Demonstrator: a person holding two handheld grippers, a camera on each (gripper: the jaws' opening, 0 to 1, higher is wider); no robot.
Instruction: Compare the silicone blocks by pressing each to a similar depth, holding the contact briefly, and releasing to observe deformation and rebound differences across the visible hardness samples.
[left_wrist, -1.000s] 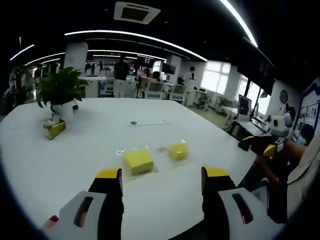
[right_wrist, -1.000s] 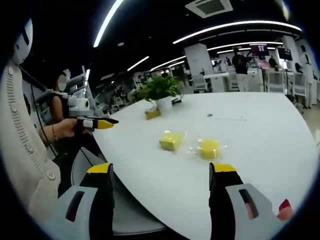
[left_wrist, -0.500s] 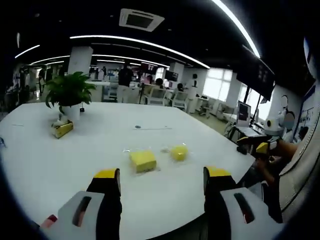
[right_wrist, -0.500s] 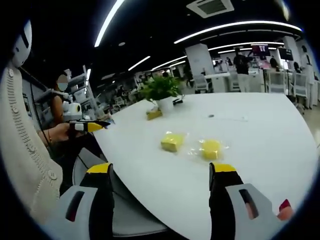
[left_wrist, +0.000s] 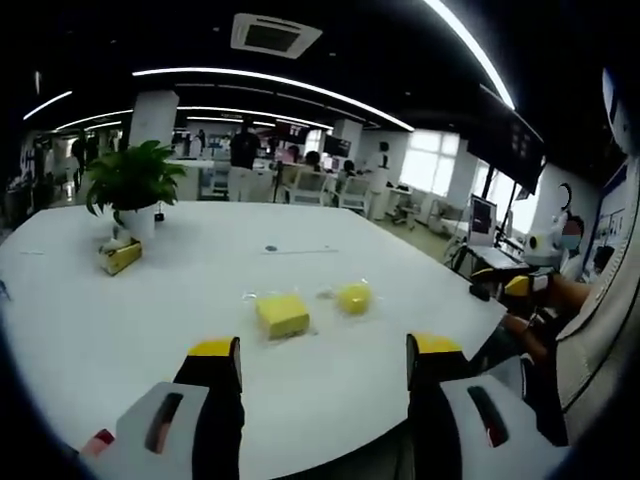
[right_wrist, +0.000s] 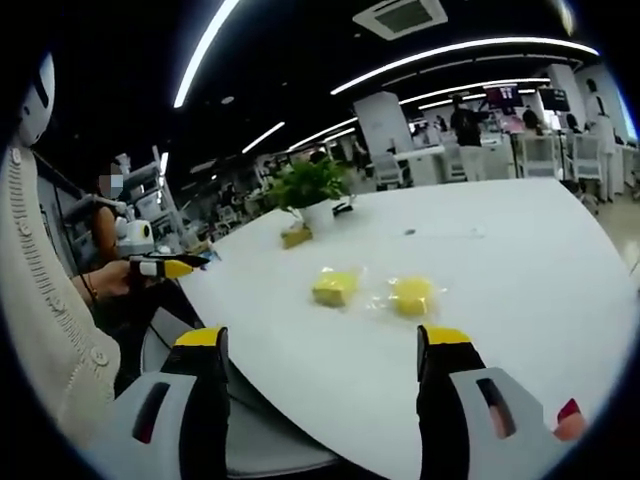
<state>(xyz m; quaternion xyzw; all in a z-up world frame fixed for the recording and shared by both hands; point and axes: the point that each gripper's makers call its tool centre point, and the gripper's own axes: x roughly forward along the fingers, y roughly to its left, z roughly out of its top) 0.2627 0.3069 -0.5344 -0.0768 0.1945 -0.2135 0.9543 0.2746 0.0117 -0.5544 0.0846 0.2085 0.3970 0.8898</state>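
Both grippers off the blocks, jaws spread wide.
Yellow square silicone block & round yellow silicone block lie side by side on white table; left gripper, right gripper well short, holding nothing.

Right claw jaws apart, off white table; two yellow silicone blocks ahead.
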